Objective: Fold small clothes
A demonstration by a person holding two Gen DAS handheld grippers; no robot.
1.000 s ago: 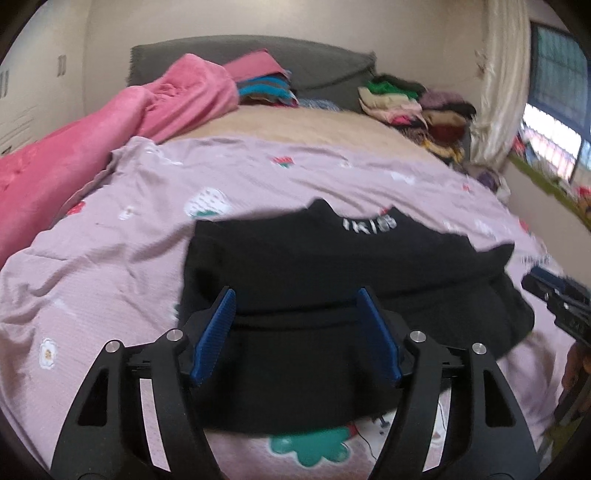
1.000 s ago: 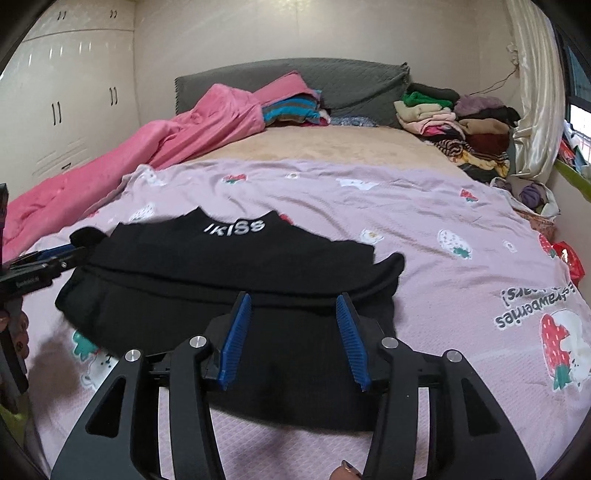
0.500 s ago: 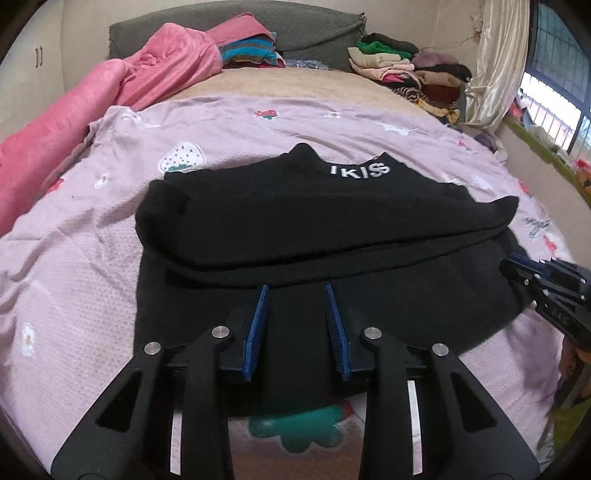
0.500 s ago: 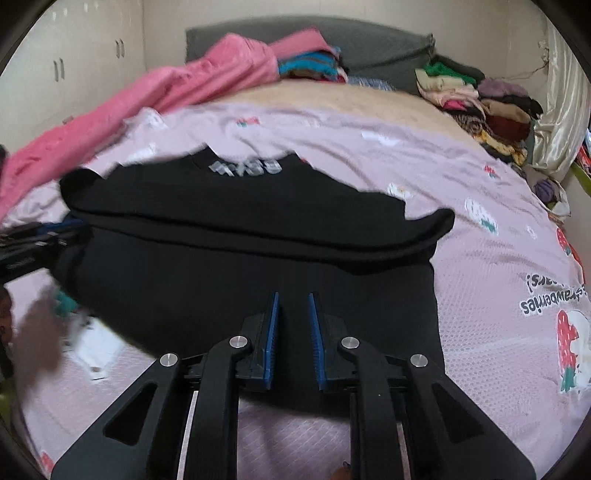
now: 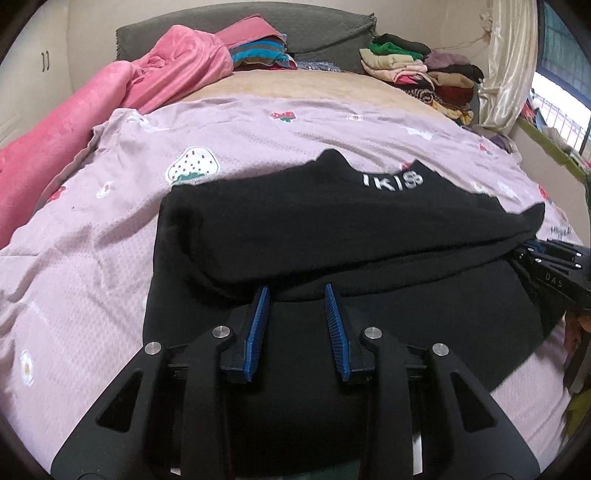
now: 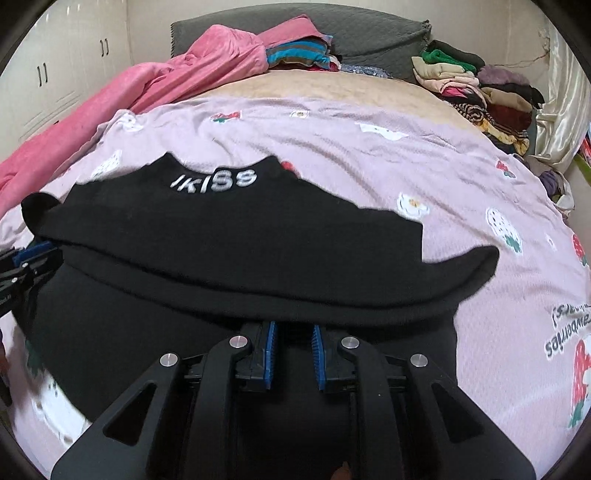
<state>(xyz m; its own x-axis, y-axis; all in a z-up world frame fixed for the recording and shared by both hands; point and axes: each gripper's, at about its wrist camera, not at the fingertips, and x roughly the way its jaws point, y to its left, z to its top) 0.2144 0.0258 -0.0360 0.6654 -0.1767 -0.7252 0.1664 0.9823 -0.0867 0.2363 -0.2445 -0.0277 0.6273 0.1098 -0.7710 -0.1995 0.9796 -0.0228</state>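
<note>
Garment: a black top [image 5: 332, 229] with white lettering at the neck lies flat on the lilac bedspread [image 5: 92, 258], near the front edge of the bed. Its upper part is folded forward over the lower part, leaving a thick fold line running across the middle.
Left gripper [image 5: 297, 291]: blue pads narrowed but with a clear gap between them. Tips sit at the fold line on the left half of the garment. Black cloth fills the gap, but whether the pads press on it cannot be told.
Right gripper [image 6: 293, 326]: blue pads drawn close, only a slim gap left. Tips are tucked under the folded edge on the right half of the garment. Whether any cloth is pinched cannot be told; the fold hides the tips.
Cross view: each gripper appears at the edge of the other's view, beside the garment's side.
Bedspread: strawberry and flower prints, wrinkled on the left side.
Pink blanket [image 6: 155, 85]: bunched along the left side of the bed, well apart from the garment.
Clothes pile [image 6: 476, 88]: folded items stacked at the far right corner of the bed, beside the curtain [image 5: 506, 74].
Headboard [image 6: 369, 33]: grey, with a striped bundle [image 6: 299, 51] lying against it.
</note>
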